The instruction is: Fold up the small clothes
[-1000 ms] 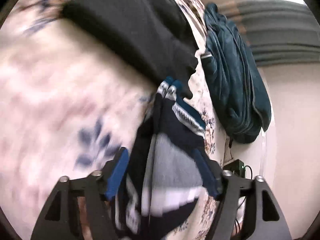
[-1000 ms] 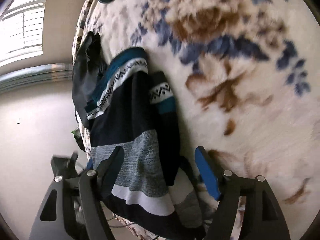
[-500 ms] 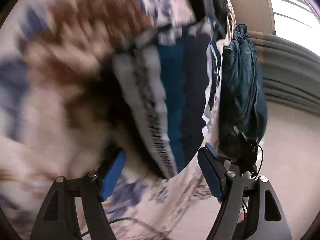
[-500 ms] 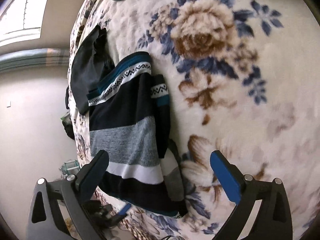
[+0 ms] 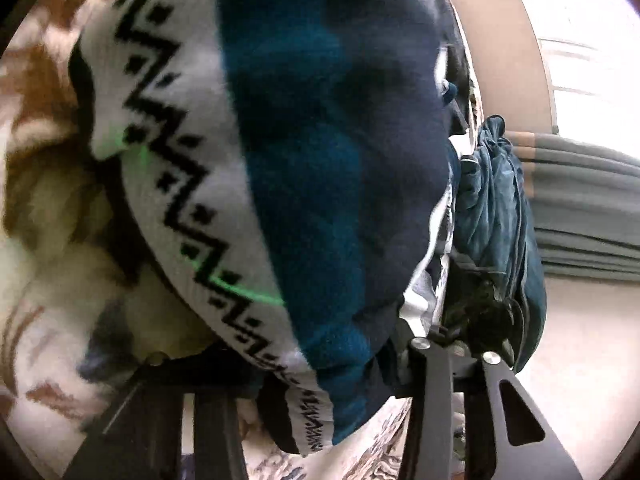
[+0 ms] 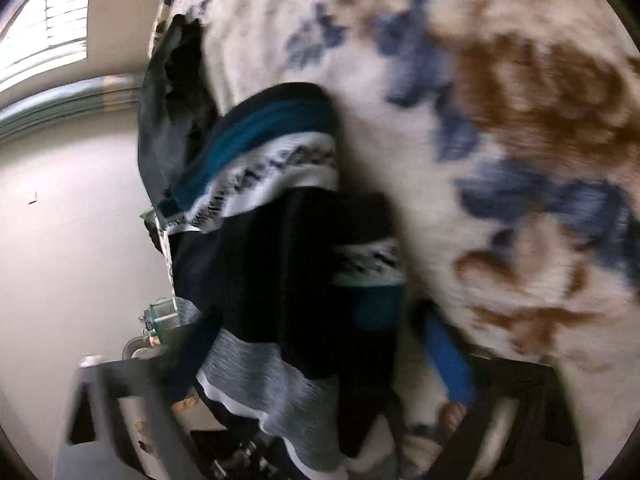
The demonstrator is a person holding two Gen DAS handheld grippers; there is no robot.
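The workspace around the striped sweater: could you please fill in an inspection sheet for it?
Surface: floral blanket, cream with brown and blue flowers.
Job's things: striped sweater lying near the blanket's edge, sleeve laid over its body.
Clutter: black garment beyond the sweater; teal garment hanging at the edge.
Grippers: left hand-held gripper pressed against the sweater's patterned band, fingers hidden; right hand-held gripper astride the hem, blurred.
Cables: nothing seen.
Surroundings: window blinds, plain wall.
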